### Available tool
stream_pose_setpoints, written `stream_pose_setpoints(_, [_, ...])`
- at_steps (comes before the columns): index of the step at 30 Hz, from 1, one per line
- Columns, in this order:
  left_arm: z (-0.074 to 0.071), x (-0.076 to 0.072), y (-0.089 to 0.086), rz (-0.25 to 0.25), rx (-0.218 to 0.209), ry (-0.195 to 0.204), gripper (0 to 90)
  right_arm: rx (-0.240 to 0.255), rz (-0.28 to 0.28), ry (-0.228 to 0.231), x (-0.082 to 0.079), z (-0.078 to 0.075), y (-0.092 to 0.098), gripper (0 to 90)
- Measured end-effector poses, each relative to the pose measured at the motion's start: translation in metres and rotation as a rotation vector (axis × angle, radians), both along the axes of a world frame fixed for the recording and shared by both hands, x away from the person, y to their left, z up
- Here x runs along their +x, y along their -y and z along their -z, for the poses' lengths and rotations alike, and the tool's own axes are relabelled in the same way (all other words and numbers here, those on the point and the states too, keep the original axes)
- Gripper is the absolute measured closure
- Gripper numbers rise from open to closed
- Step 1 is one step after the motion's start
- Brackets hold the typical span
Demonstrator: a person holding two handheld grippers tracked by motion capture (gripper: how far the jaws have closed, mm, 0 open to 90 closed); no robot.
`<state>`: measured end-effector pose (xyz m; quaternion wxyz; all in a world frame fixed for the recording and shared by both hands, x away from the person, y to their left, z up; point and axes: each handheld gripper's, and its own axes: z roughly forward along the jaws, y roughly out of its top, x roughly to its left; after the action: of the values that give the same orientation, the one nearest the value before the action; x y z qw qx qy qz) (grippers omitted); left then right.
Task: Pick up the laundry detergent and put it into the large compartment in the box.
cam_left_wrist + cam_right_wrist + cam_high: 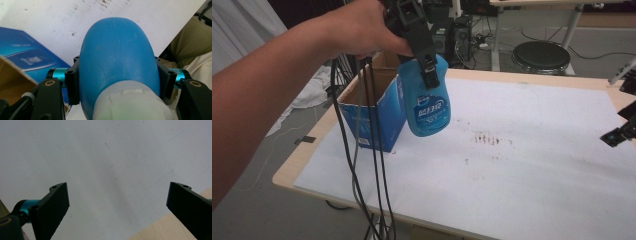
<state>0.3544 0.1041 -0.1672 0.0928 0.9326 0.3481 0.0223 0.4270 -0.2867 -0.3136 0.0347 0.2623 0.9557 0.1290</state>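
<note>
Surface: wooden table (pixel 312 150) covered by a white sheet (pixel 522 165) with brownish stains near its middle; grey floor, a round black stool (pixel 542 56) and cables beyond the far edge
Left gripper (pixel 428 75): held up above the table in the person's left hand (pixel 357 30), jaws pointing down, black cables (pixel 362 165) hanging from it to below the table edge
Left gripper grip: jaws clamped on the upper part of the blue bottle (pixel 428 102), one pad on each side; in the left gripper view the pads press both flanks of the blue body (pixel 117 60) just past its whitish cap end
Blue bottle: hangs in the air from the jaws, its rounded end lowest, clear of the sheet; white label with lettering faces the high view
Bottle's place: just to the right of the box in the high view, partly overlapping its near right corner, above the left part of the sheet
Blue cardboard box (pixel 374 117): stands open-topped at the left far corner of the table, brown inside; its blue side shows in the left gripper view (pixel 27 57)
Right gripper (pixel 619 134): at the right edge of the table, low over the sheet, well apart from the bottle
Right gripper jaws: wide apart with nothing between them; beyond them lie the white sheet and a strip of bare wood (pixel 160 230)
</note>
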Motion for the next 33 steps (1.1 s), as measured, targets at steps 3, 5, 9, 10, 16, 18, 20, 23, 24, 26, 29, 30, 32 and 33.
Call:
stream_pose_setpoints(3, [-0.015,0.0,-0.006,-0.028,-0.007,0.009,37.3,0.003,-0.004,0.0,0.0,0.0,-0.001,3.6])
stream_pose_setpoints(5, [-0.026,0.0,-0.01,-0.04,-0.008,0.02,37.3,0.002,-0.004,-0.003,0.001,0.0,-0.001,3.6])
stream_pose_setpoints(9, [-0.046,-0.002,-0.023,-0.058,-0.021,0.036,37.3,0.003,-0.006,-0.002,0.001,0.001,0.0,3.6])
stream_pose_setpoints(10, [-0.051,-0.002,-0.026,-0.059,-0.025,0.039,37.3,0.002,-0.003,-0.004,0.002,0.001,0.0,3.6])
stream_pose_setpoints(16, [-0.073,-0.002,-0.045,-0.076,-0.04,0.047,37.3,0.005,-0.005,-0.005,0.003,0.001,-0.001,3.6])
stream_pose_setpoints(18, [-0.079,-0.002,-0.052,-0.078,-0.047,0.045,37.4,0.006,-0.003,-0.005,0.002,0.001,-0.002,3.6])
stream_pose_setpoints(20, [-0.085,-0.001,-0.06,-0.09,-0.056,0.052,37.4,0.004,0.0,-0.005,0.002,0.001,-0.001,3.6])
stream_pose_setpoints(23, [-0.091,0.0,-0.07,-0.116,-0.057,0.06,37.4,0.004,0.008,-0.006,0.002,0.001,0.0,3.6])
stream_pose_setpoints(24, [-0.092,0.001,-0.074,-0.113,-0.053,0.064,37.4,0.004,0.009,-0.006,0.002,0.001,0.0,3.6])
stream_pose_setpoints(26, [-0.093,0.002,-0.078,-0.118,-0.055,0.065,37.4,0.004,0.009,-0.007,0.002,0.001,0.001,3.6])
stream_pose_setpoints(29, [-0.095,0.007,-0.093,-0.127,-0.051,0.06,37.4,0.001,0.013,-0.007,0.003,0.001,0.0,3.6])
stream_pose_setpoints(30, [-0.095,0.007,-0.093,-0.127,-0.051,0.06,37.4,0.001,0.013,-0.007,0.003,0.001,0.0,3.6])
stream_pose_setpoints(32, [-0.094,0.01,-0.098,-0.131,-0.044,0.055,37.4,0.001,0.016,-0.009,0.003,0.002,0.0,3.6])
stream_pose_setpoints(33, [-0.093,0.013,-0.103,-0.125,-0.036,0.066,37.4,-0.002,0.018,-0.009,0.004,0.002,0.0,3.6])
